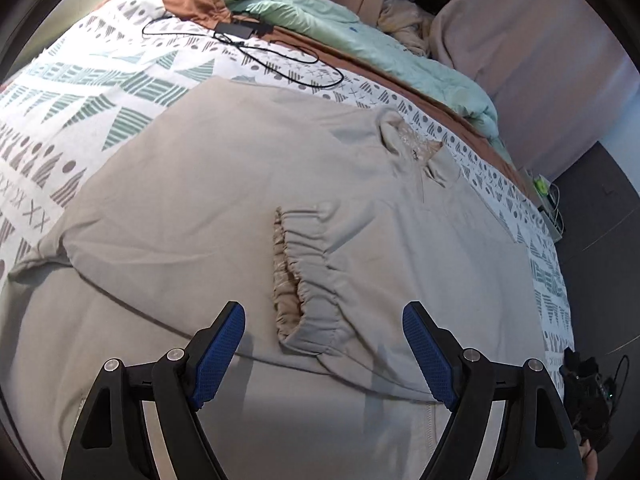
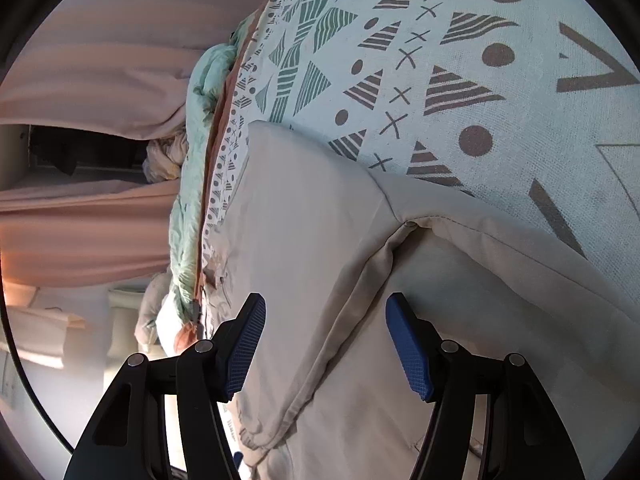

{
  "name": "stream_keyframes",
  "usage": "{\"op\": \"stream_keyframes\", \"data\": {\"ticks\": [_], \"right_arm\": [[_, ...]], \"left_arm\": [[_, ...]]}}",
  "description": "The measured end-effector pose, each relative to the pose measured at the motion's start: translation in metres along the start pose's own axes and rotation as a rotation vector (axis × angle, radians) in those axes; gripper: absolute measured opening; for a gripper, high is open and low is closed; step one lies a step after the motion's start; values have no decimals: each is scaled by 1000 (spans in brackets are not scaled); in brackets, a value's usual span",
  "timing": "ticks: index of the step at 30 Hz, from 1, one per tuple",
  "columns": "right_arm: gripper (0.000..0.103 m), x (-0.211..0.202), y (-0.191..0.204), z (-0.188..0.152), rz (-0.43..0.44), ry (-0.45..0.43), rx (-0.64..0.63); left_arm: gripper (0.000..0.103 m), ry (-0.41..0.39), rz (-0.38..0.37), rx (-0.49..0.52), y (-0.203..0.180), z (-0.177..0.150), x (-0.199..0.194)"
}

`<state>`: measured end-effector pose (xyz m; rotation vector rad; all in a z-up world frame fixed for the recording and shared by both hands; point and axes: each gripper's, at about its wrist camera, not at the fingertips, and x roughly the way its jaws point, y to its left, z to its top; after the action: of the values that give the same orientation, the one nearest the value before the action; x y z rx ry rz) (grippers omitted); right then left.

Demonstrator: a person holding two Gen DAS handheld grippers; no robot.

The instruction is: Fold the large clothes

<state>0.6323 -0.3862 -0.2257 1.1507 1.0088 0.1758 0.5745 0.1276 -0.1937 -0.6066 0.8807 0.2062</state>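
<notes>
Spread over the patterned bedspread [image 1: 132,92] so it can be folded flat, the beige sweatshirt [image 1: 224,184] has 1 elastic cuff [image 1: 298,280] laid across its body, below the left hand-held gripper [image 1: 324,344] (empty, jaws apart), while the right hand-held gripper [image 2: 326,344] hangs open over a folded edge.

patterned bedspread [image 1: 120,92] | black cable [image 1: 256,56] | mint quilt [image 1: 320,16] | beige curtain [image 2: 92,60]

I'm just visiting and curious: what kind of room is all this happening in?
Most likely a bedroom. A beige garment lies spread on a bed with a patterned bedspread, a mint comforter is bunched along its far side, and curtains hang beyond.
</notes>
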Motion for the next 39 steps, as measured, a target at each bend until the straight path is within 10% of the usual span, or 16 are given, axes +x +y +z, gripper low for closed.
{"op": "stream_keyframes", "data": {"ticks": [6,14,21,27,39], "right_arm": [[54,2,-2,-2,-43,-14,-42],[21,11,-12,8,-70,-26,-46],[18,11,-8,7,-112,-24,-40],[51,1,3,-5,-86,-19,-49],[92,-30,25,-43,-82,-39,-183]], "left_arm": [[34,84,53,-2,10,-7,27],[27,79,48,-10,16,-4,43],[28,82,43,-20,14,1,42],[67,72,5,-33,15,-1,22],[72,-113,6,15,20,-25,-63]]}}
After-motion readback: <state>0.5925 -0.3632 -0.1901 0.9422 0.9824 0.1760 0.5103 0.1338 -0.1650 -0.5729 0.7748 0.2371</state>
